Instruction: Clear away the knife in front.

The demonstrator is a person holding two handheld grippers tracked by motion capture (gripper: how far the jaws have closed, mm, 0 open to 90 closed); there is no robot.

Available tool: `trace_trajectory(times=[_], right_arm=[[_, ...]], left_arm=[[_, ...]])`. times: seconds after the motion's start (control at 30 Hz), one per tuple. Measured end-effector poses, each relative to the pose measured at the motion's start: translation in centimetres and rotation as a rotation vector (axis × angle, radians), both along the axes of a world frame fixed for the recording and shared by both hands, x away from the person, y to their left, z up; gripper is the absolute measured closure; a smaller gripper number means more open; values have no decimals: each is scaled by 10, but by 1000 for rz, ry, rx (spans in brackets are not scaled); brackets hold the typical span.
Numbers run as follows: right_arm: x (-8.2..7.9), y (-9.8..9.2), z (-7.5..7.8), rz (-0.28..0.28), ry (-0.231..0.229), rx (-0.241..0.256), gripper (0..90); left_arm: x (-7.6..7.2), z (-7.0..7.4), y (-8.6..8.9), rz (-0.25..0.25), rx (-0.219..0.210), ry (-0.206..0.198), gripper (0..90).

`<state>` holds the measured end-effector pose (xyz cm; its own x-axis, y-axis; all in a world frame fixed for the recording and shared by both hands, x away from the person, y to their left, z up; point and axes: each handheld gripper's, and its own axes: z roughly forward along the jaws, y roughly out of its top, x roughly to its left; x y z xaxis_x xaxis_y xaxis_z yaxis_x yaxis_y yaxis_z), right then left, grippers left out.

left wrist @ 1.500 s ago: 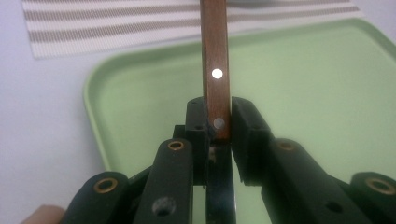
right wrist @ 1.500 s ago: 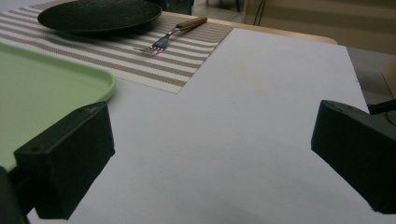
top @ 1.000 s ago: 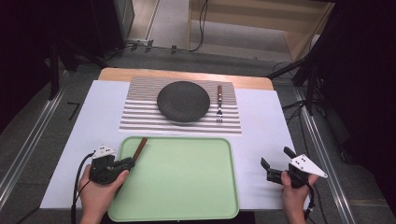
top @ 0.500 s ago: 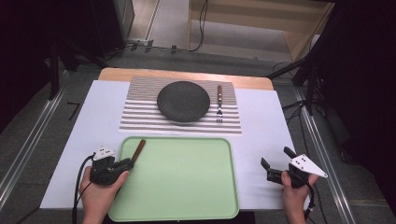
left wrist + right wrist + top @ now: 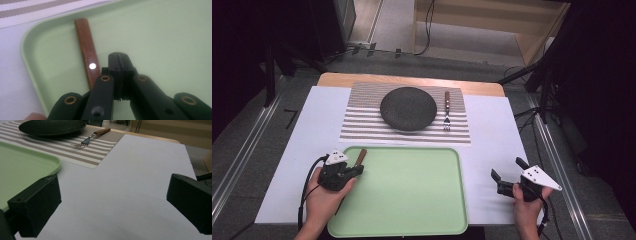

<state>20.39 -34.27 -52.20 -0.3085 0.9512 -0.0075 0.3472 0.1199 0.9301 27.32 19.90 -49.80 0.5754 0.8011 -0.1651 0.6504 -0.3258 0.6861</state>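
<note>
Black left gripper (image 5: 349, 171) over tray (image 5: 422, 200)

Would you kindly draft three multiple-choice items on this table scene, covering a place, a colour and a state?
1. The fork lies
A. on the striped placemat, beside the plate
B. in the tray
C. on the floor

2. The tray is
A. red
B. light green
C. black

3. The right tool is
A. shut on the fork
B. shut on a cup
C. open, holding nothing

Answers: 1 A, the fork rests right of the plate on the placemat; 2 B, pale green surface; 3 C, its jaws stand wide apart over white paper.
</note>
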Motion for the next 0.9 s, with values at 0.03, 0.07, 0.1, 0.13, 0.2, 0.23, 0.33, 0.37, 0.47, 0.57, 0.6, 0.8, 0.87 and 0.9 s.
trace_trajectory(times=[0.03,0.07,0.1,0.13,0.2,0.23,0.33,0.37,0.47,0.57,0.6,0.8,0.87,0.9], right_arm=[[0,0,0,2,-2,-4,0],[0,0,0,1,-1,-6,0],[0,0,0,0,-1,-6,0],[0,1,0,-1,0,-6,0],[1,1,0,-3,1,-9,0],[1,1,0,-4,3,-11,0],[1,2,0,-8,6,-17,0],[2,2,0,-9,6,-21,0],[2,2,0,-14,9,-24,0],[3,2,0,-17,12,-26,0],[3,2,0,-20,15,-27,0],[2,2,1,-30,14,-26,0],[2,1,2,-36,15,-17,0],[1,0,2,-37,15,-11,0]], left_arm=[[1,-1,3,2,-5,9,900],[1,-2,5,8,-1,10,900],[1,-2,8,5,3,11,900],[0,-2,11,1,-4,15,900],[0,-3,15,8,-6,13,900],[0,-2,17,6,-6,15,900],[-2,-3,22,10,-19,15,900],[-2,-3,23,10,-23,13,900],[-4,-3,28,4,-25,12,900],[-5,-4,32,-6,-41,9,900],[-6,-4,32,-3,-44,-2,900],[-12,4,41,-11,-134,-114,765],[-15,10,47,-6,-177,-164,668],[-15,11,49,-4,-189,-179,609]])
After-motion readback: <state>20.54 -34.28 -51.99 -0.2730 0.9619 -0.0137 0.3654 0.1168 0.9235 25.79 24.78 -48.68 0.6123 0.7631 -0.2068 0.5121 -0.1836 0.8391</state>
